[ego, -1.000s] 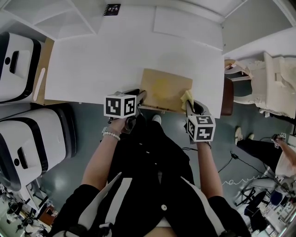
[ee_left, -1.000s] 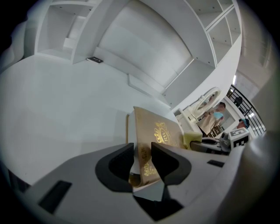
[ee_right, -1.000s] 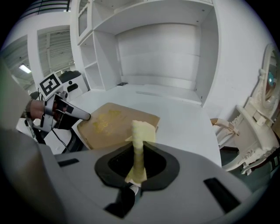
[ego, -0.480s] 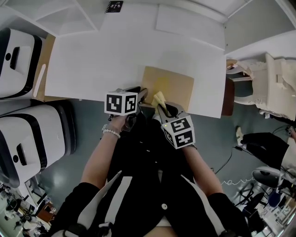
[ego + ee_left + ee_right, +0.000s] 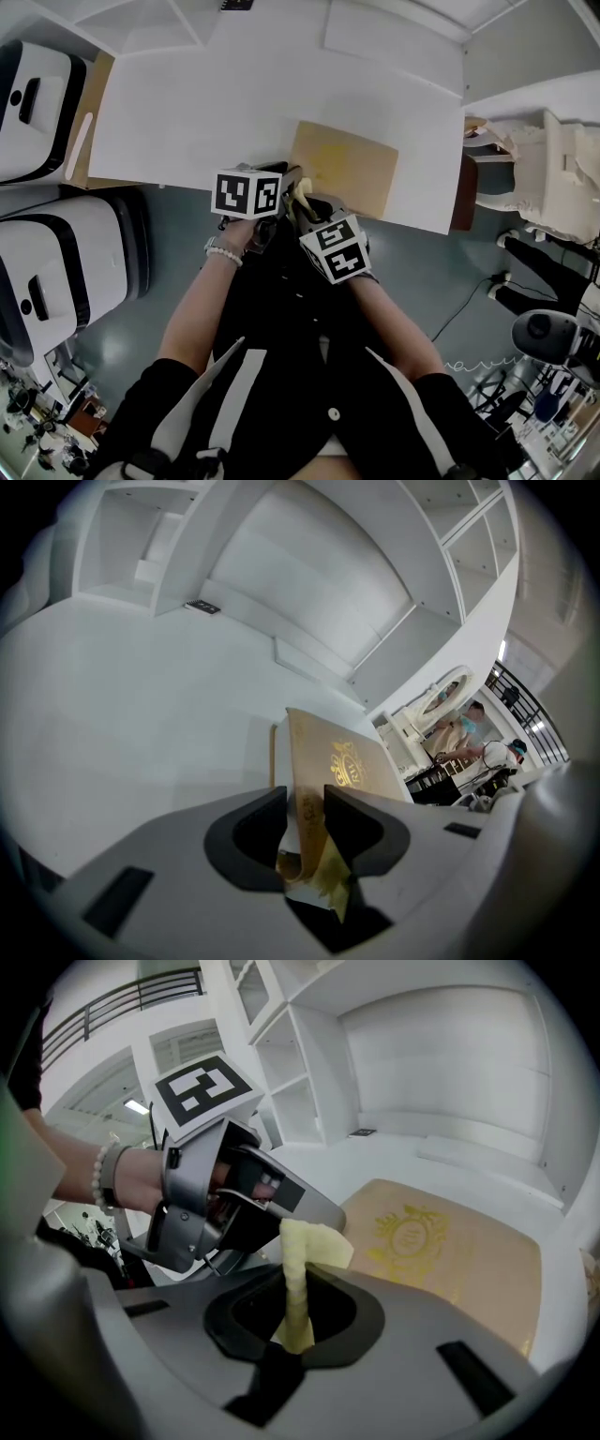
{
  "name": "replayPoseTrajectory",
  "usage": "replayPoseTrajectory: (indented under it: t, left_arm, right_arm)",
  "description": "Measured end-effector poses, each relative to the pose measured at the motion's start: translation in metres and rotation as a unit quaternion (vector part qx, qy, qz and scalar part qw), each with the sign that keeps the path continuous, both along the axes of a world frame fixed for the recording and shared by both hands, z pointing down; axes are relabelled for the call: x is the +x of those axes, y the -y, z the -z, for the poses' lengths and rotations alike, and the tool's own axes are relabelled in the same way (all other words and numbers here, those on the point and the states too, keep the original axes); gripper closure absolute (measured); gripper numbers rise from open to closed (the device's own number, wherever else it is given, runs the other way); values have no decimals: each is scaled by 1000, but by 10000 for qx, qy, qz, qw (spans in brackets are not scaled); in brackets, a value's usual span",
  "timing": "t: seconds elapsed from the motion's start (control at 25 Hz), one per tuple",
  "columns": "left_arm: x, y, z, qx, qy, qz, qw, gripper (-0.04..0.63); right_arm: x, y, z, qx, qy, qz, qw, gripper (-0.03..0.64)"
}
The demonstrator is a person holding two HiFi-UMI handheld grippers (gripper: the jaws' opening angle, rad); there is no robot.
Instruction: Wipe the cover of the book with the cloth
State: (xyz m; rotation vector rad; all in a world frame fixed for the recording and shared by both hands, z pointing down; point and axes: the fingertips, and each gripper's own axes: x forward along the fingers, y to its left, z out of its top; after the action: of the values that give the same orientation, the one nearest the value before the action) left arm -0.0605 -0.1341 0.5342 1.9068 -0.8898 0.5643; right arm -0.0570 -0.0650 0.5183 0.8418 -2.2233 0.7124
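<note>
At the near left corner of the book [image 5: 345,167], which lies at the white surface's [image 5: 187,112] near edge, the left tool [image 5: 306,808] clamps the cover. Just beside it, the right tool [image 5: 298,1302] pinches the yellow cloth [image 5: 314,1241]. Both tools tilt downward. The wipe should work best with the cloth pressed flat and swept toward the book's far right corner

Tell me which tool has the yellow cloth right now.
The right tool, with the yellow cloth pinched upright between its jaws. The left tool is clamped on the near edge of the tan book instead.
</note>
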Motion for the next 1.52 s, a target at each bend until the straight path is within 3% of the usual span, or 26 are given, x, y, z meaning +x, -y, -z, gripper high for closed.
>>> replayPoseTrajectory:
  t: [0.56, 1.04, 1.52]
  left_arm:
    - [-1, 0, 1, 19, 26, -71, 10000, 469]
    - [-2, 0, 1, -4, 33, -120, 9999, 469]
    - [1, -2, 0, -24, 58, -141, 9999, 469]
  right_arm:
    - [28, 0, 0, -98, 10, -426, 9990, 580]
    - [101, -11, -1, -252, -196, -1276, 9913, 580]
    - [180, -25, -3, -314, -520, -2128, 9752, 580]
